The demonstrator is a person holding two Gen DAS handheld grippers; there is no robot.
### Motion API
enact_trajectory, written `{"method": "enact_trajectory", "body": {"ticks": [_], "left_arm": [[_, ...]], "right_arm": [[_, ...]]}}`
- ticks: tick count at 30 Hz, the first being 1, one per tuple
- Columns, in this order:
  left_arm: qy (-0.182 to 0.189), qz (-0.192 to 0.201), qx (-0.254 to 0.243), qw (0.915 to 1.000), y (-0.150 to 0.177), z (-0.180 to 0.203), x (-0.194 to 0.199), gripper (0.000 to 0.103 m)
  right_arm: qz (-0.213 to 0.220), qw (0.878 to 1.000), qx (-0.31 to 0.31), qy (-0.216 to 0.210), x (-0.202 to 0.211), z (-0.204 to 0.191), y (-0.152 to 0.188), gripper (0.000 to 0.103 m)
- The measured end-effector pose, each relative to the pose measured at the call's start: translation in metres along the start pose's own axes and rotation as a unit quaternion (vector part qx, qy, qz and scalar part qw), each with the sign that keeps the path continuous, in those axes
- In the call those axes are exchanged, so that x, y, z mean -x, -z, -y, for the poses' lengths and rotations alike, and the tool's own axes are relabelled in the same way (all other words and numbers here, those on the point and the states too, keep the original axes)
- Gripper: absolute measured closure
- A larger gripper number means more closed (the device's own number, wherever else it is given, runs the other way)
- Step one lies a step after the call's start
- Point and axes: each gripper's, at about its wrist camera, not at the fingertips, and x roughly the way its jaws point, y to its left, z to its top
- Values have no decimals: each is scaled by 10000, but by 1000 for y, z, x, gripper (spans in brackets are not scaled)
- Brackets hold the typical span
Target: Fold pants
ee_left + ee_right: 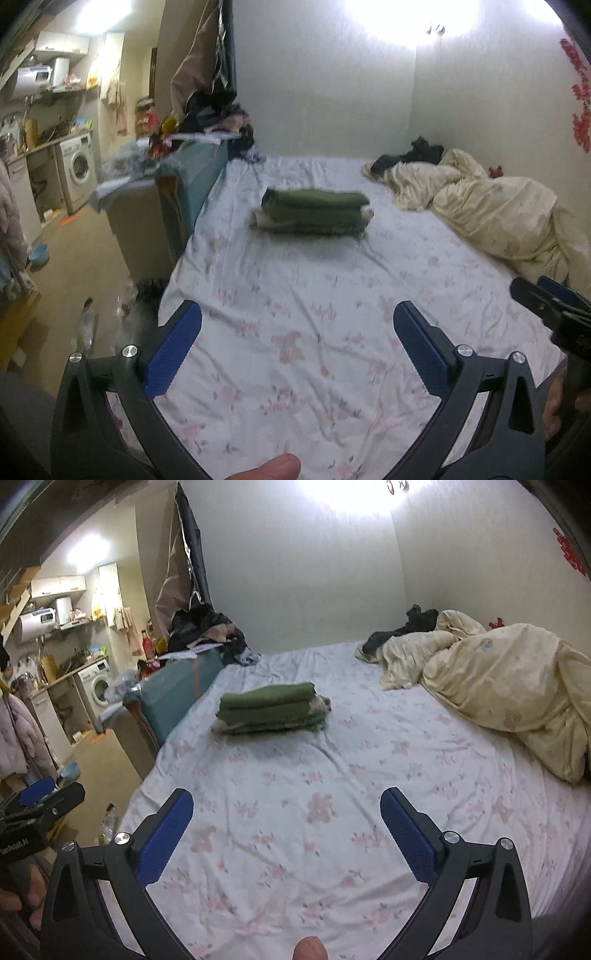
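Note:
A folded stack with green pants [316, 210] on top lies on the floral bedsheet [314, 332], toward the bed's left side; the right wrist view shows the same stack [271, 709]. My left gripper [297, 317] hovers open over the near part of the sheet, well short of the stack, with nothing between its blue pads [173, 350]. My right gripper [286, 805] is also open and empty over the sheet, equally far from the stack. The right gripper's tip [546, 299] shows at the left view's right edge, and the left gripper's tip [44, 797] at the right view's left edge.
A crumpled cream duvet [498, 686] with dark clothes [417, 622] fills the bed's far right. A teal cabinet [177, 694] piled with clothes stands against the bed's left edge. Beyond it are a washing machine [98, 683] and cluttered floor.

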Motion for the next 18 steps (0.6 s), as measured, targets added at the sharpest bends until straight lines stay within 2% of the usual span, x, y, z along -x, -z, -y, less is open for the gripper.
{"method": "enact_trajectory", "body": {"ticks": [4,10,18], "left_arm": [[-86,-45,0,10000,12,1,-11,1],[-141,158,-259,9994,14,8,-10,1],[-105,88,-352,9993,16,13,-12,1]], "right_arm": [[13,9999,106,44,-3,-4,25,0],[-65,9998,189,71,-12,-10,28,0],[-388,9991,-2,141,-30,-7,35,0]]}}
